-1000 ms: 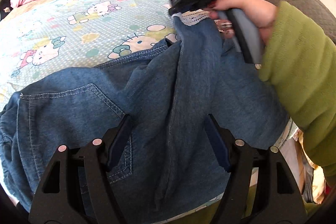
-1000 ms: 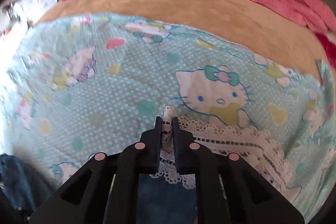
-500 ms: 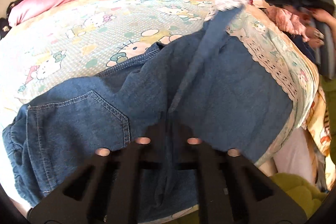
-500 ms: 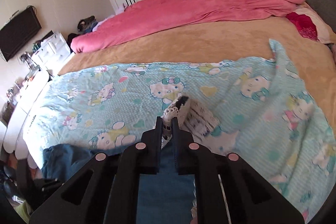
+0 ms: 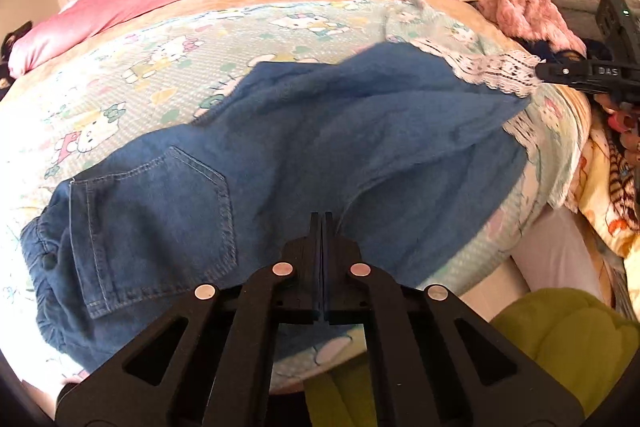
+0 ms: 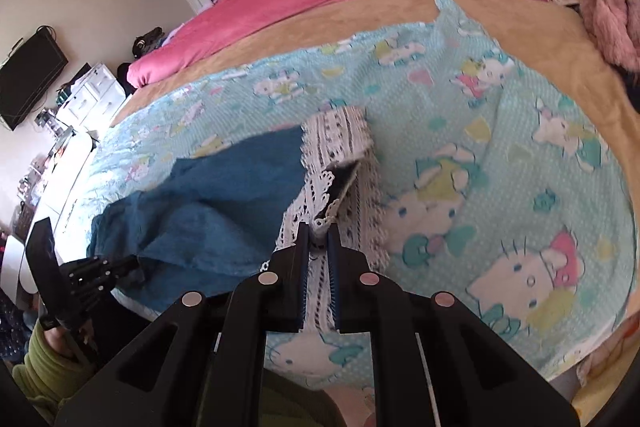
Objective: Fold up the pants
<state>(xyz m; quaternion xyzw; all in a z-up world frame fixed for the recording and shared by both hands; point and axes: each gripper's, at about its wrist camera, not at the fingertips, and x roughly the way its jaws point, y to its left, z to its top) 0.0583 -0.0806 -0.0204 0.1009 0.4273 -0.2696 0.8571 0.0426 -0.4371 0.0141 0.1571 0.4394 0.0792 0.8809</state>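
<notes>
Denim pants (image 5: 304,155) in soft blue cloth, with a white lace cuff (image 5: 500,71) at the leg end, lie stretched across the pale blue cartoon-cat sheet (image 5: 168,67) at the near edge of the bed, waistband and back pocket to the left in the left wrist view, leg running off to the right. The left gripper (image 5: 322,223) is clamped tight on a pinch of denim at the near edge of the pants, about mid-length. The right gripper (image 6: 318,235) is closed on the lace cuff and holds that end raised off the sheet, so the leg hangs in a shallow sag between the two grips. The fabric looks limp and fairly light: it drapes and creases freely and should not hold a fold line unaided. Lace seems the weaker hold, likely to stretch or snag; the stitched hem, side seam and waistband look like firmer places to grip.
</notes>
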